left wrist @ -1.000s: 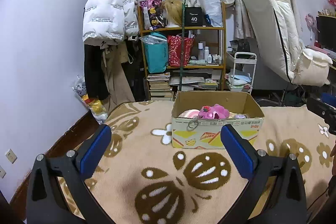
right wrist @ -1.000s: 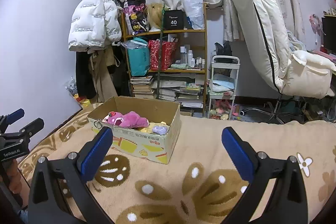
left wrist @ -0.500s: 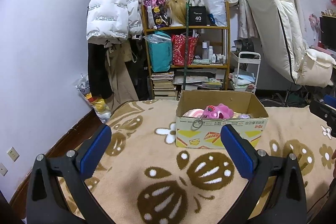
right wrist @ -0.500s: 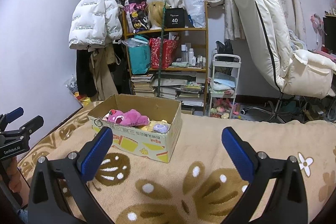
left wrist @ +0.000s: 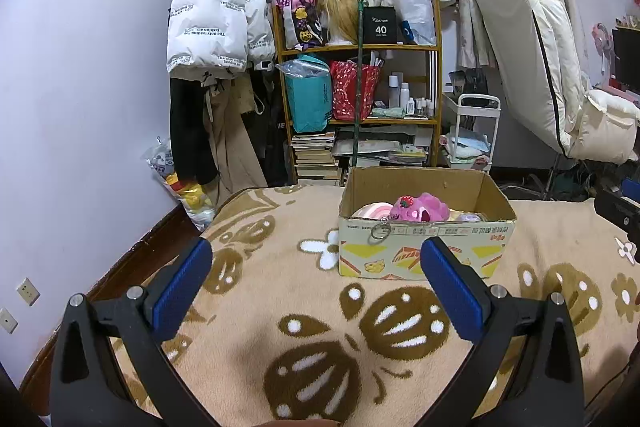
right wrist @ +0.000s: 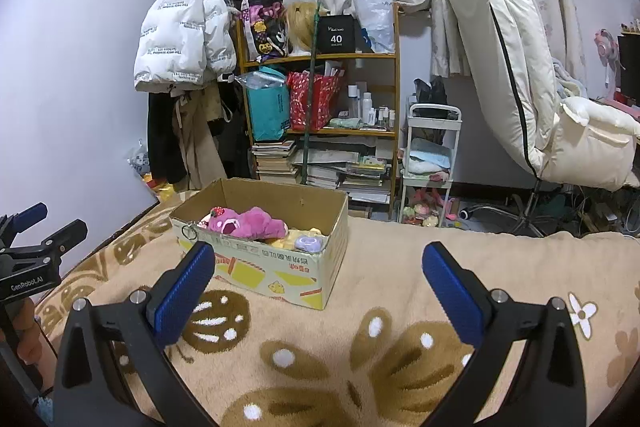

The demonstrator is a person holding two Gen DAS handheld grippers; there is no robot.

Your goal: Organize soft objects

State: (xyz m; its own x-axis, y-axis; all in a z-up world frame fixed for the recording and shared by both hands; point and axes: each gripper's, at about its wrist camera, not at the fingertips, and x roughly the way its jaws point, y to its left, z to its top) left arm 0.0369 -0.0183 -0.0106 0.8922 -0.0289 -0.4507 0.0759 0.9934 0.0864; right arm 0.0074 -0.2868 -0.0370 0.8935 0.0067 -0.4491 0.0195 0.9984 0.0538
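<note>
Left gripper (left wrist: 316, 269): jaws wide apart, holding nothing.
Right gripper (right wrist: 318, 269): wide apart, empty.
Toys: pink plush (right wrist: 246, 223) and others lie inside the cardboard box (left wrist: 424, 247) on the blanket (left wrist: 280, 291).
Change: views barely shift over the last second; the box sits slightly further right.
Meaning: sorting looks finished or paused.

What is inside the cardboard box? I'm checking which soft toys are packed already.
Inside the cardboard box lie a pink plush toy, a small purple toy, something yellow and a pale pink item. Anything underneath them is hidden.
</note>
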